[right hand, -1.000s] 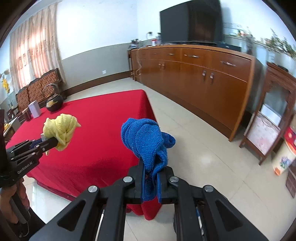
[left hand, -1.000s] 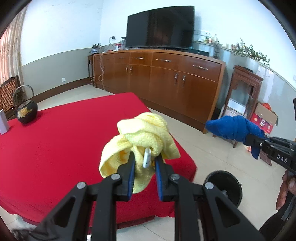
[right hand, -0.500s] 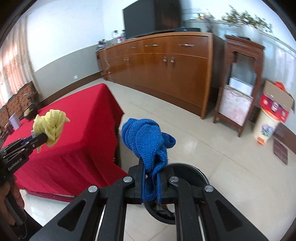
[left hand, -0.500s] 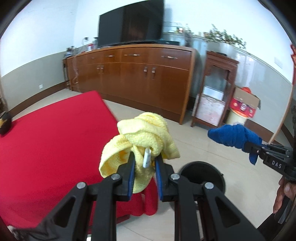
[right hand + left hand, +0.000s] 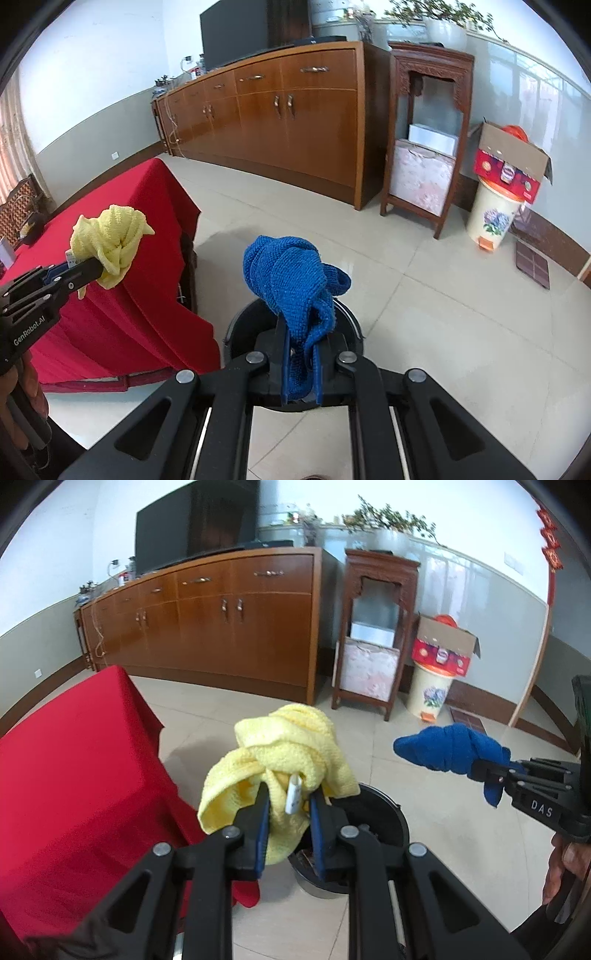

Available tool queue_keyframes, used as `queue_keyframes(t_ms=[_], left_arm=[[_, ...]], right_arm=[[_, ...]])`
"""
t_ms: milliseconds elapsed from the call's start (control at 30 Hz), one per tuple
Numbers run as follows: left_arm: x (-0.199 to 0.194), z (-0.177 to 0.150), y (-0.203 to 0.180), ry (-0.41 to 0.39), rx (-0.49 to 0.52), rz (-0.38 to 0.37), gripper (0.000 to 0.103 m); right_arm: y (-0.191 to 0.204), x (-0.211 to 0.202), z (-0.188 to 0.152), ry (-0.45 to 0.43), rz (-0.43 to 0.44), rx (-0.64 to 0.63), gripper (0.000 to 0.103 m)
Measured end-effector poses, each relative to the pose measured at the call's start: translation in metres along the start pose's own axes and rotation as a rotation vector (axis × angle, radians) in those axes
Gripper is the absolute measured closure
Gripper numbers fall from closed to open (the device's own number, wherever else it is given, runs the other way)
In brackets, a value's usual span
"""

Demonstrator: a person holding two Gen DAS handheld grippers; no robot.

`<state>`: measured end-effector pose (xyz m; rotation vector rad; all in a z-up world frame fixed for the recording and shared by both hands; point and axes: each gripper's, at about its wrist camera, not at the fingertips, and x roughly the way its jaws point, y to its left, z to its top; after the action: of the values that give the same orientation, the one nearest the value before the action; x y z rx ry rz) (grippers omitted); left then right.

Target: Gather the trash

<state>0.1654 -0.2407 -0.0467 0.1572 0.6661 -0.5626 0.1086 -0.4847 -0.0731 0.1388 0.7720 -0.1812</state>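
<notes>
Carrying stage — left gripper (image 5: 286, 808) clamped on yellow cloth (image 5: 280, 760), right gripper (image 5: 301, 362) clamped on blue cloth (image 5: 291, 280); black bin (image 5: 240, 328) at 6 o'clock beneath both. Next, probably: centre over bin, release.

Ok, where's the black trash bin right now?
The black bin stands on the tiled floor just off the corner of the red-covered table. In both wrist views it sits low and central, behind the blue cloth and the yellow cloth.
</notes>
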Motion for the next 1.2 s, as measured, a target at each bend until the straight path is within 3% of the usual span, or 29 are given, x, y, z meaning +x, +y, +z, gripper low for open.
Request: queue_keyframes(t_ms=[300,733,900,933,967,1033,1200], left_arm=[[0.038,-0.012,-0.019,0.080,0.026,-0.018,0.082],[0.099,-0.038,-0.037,0.222,0.063,-0.043,0.082],[0.118,-0.043,-0.036,0.256,0.071,-0.049,0.075],[0.126,-0.045,-0.037,0.265,0.086,-0.054,0.060],[0.131,-0.047,-0.036,0.271,0.092,-0.029,0.027],[0.128,-0.050,-0.027,0.236,0.084,0.078,0.000],[0.096,-0.060,-0.003,0.198,0.021,0.143,0.000]], right_arm=[[-0.020,0.030,-0.014,0.074,-0.009,0.008,0.093],[-0.023,0.106,-0.034,0.226,0.025,-0.051,0.093],[-0.020,0.127,-0.039,0.259,0.059,-0.057,0.092],[-0.020,0.135,-0.041,0.265,0.083,-0.059,0.087],[-0.021,0.140,-0.043,0.265,0.086,-0.056,0.079],[-0.030,0.147,-0.048,0.273,0.002,-0.026,0.000],[-0.041,0.137,-0.054,0.255,-0.073,0.006,0.000]])
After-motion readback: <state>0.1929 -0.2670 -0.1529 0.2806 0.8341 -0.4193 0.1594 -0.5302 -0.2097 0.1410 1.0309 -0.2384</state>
